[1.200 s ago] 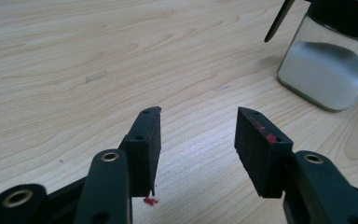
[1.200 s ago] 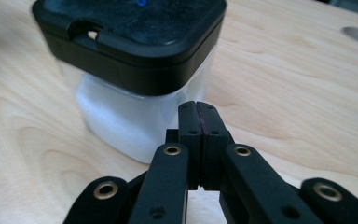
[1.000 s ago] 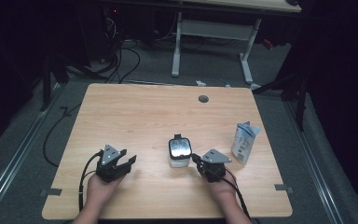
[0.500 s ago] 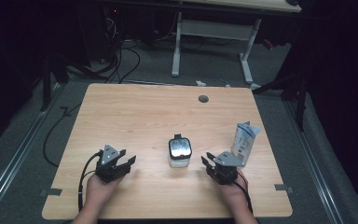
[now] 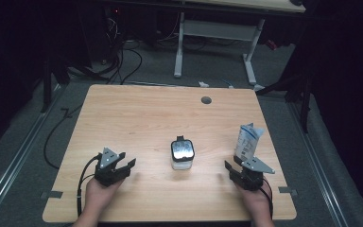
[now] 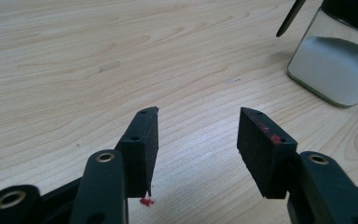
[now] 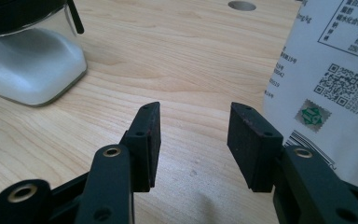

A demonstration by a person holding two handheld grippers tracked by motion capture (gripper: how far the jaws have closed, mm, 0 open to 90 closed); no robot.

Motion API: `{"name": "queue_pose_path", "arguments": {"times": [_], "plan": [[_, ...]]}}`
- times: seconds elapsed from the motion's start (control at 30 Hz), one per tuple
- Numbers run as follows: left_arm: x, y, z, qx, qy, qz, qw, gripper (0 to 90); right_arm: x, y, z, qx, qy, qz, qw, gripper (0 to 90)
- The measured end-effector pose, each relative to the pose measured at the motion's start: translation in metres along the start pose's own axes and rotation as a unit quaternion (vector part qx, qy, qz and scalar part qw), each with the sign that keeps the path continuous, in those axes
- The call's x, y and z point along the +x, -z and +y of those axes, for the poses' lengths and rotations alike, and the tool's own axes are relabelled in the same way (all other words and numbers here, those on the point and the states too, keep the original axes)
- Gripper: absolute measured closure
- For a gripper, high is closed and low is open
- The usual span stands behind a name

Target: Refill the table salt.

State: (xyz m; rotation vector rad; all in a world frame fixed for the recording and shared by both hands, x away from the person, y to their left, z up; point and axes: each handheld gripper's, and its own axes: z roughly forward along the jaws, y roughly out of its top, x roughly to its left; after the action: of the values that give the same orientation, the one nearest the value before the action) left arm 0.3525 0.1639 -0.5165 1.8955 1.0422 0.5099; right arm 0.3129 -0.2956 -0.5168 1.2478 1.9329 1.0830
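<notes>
jar [image 5: 182,154]: glass, black lid, white powder, upright, bench centre | pouch [image 5: 247,140]: white, printed, upright, right side

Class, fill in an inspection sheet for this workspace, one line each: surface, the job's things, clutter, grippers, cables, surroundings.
Surface: wooden table, light grain, round cable hole near the far edge.
Job's things: glass jar with a dark lid and white contents, upright at the centre; white printed pouch, upright near the right edge, apart from the jar.
Clutter: nothing seen.
Grippers: left hand-held gripper open, holding nothing, left of the jar; right hand-held gripper open, holding nothing, just in front of the pouch.
Cables: black cable trails from the left hand-held gripper; floor cables behind the table.
Surroundings: dark room, grey floor, white desk frame beyond.
</notes>
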Motion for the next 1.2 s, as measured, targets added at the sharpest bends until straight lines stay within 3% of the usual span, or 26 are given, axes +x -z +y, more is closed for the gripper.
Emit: {"name": "queue_pose_path", "arguments": {"times": [1.2], "plan": [[0.000, -0.003, -0.002, 0.010, 0.001, -0.001, 0.9999, 48.0, 0.009, -0.004, -0.002, 0.009, 0.006, 0.011, 0.9999, 53.1]]}}
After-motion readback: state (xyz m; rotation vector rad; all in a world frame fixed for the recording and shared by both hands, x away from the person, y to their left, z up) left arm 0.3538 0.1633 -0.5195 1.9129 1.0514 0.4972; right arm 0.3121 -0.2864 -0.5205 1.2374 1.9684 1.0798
